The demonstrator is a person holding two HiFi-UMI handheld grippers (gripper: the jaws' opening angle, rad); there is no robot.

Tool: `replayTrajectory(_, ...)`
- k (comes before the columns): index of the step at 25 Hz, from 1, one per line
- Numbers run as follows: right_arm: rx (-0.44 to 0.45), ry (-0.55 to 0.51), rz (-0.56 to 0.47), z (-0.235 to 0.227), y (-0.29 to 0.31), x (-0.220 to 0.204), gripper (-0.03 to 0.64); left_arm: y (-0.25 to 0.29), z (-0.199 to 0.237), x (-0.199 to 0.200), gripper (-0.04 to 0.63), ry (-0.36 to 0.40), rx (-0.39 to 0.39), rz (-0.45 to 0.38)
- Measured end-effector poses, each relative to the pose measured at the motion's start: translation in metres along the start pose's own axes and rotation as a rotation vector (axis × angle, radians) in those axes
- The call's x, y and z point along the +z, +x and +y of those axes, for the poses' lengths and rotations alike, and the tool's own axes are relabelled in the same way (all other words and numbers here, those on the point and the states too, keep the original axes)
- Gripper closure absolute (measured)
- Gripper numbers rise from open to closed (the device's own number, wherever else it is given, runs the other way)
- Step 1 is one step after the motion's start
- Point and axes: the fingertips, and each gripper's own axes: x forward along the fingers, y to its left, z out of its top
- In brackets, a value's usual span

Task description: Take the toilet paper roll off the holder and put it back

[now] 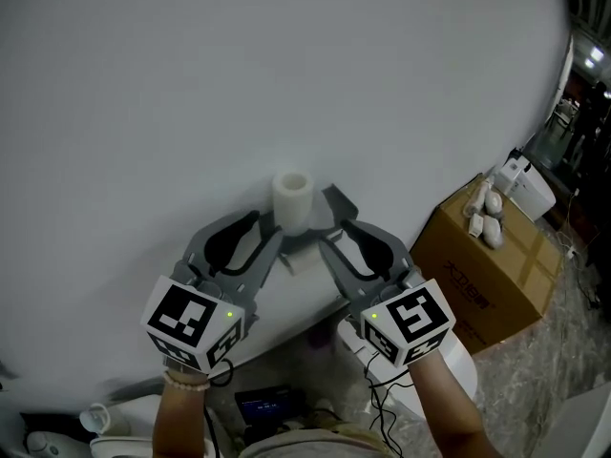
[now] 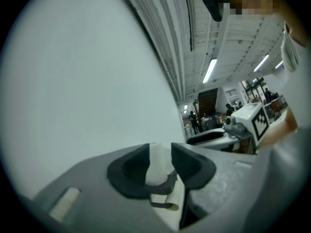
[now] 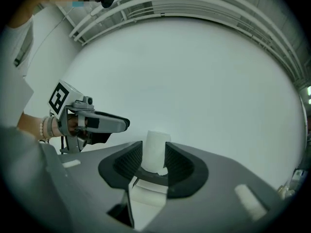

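Closest to you were the marker cubes on the left gripper [image 1: 271,234] and the right gripper [image 1: 326,221], each riding over a hand that came up from the bottom edge of the head view. You had both grippers clamped on the toilet paper roll [image 1: 293,198]: each gripper view showed its two dark pads pressed against opposite sides of the white roll. The roll stood on end with its hollow core facing up, just in front of the plain white wall [image 1: 286,74]. The grey holder [image 1: 305,243] sat directly beneath it, and a loose sheet of paper [image 3: 145,198] hung below the pads. Off to the right, well apart from the roll, stood a cardboard box [image 1: 487,280] with a few small white objects [image 1: 483,216] on top; nothing lay between it and the grippers. Your forearms angled inward so the two grippers met in a V at the roll. A bead bracelet [image 1: 186,382] showed on your left wrist, and thin black cables [image 1: 382,394] trailed below the right one.
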Motion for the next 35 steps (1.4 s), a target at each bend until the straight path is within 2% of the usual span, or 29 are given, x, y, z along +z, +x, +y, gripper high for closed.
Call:
replayTrajectory(5, -0.070, 0.015, -0.010, 0.009, -0.014, -0.003, 0.585, -0.024, 0.001, -0.010, 0.578, 0.016, 0.043, 0.004)
replayTrajectory(7, -0.079, 0.039, -0.005, 0.014, -0.020, -0.007, 0.589, -0.034, 0.000, -0.014, 0.600, 0.004, 0.051, 0.006)
replayTrajectory(13, -0.089, 0.083, 0.030, 0.034, -0.041, -0.027, 0.594, -0.064, -0.012, -0.036, 0.600, -0.028, 0.049, 0.033)
replayTrajectory(20, -0.099, 0.087, 0.086, 0.061, -0.064, -0.053, 0.594, -0.096, -0.031, -0.070, 0.600, -0.094, 0.048, 0.067)
replayTrajectory(27, -0.114, 0.148, 0.130, 0.077, -0.081, -0.078, 0.594, -0.121, -0.049, -0.105, 0.600, -0.135, 0.040, 0.117)
replayTrajectory(35, -0.131, 0.190, 0.152, 0.088, -0.092, -0.096, 0.597, -0.138, -0.048, -0.114, 0.600, -0.142, 0.066, 0.125)
